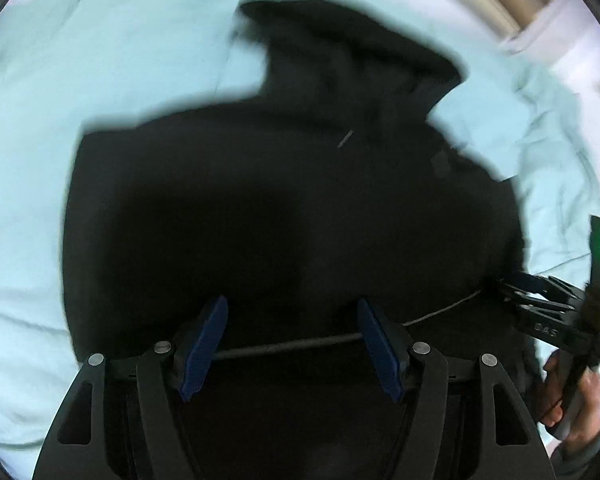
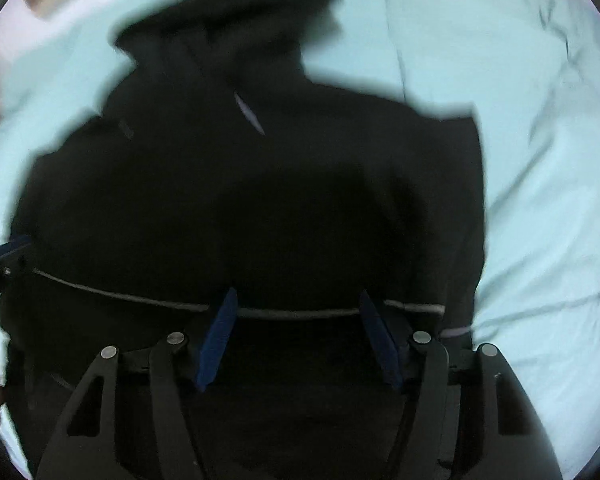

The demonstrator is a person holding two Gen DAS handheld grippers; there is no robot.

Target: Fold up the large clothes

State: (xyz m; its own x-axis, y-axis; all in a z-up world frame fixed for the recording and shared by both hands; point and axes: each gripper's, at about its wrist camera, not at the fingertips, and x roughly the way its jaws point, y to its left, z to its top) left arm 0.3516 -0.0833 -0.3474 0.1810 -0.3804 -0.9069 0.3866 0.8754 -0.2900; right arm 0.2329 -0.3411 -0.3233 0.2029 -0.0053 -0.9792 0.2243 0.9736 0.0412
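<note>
Both claws point steeply down over a black hooded garment [image 1: 284, 200] spread on a pale blue sheet [image 1: 40, 160]. Left gripper [image 1: 292, 344] stands with its blue pads [image 1: 204, 344] apart, nothing pinched, a grey cord [image 1: 292, 345] running across the gap. Right gripper [image 2: 296, 336] also gapes, pads [image 2: 218, 340] clear of the cloth, hovering above the grey-edged hem [image 2: 300, 314]. From the left view, a hand [image 1: 576, 400] grips the right tool's handle, whose body bears letters like "DAS", blurred

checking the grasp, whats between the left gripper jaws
In the left wrist view, the black garment and its grey cord lie between the open left gripper jaws.
</note>
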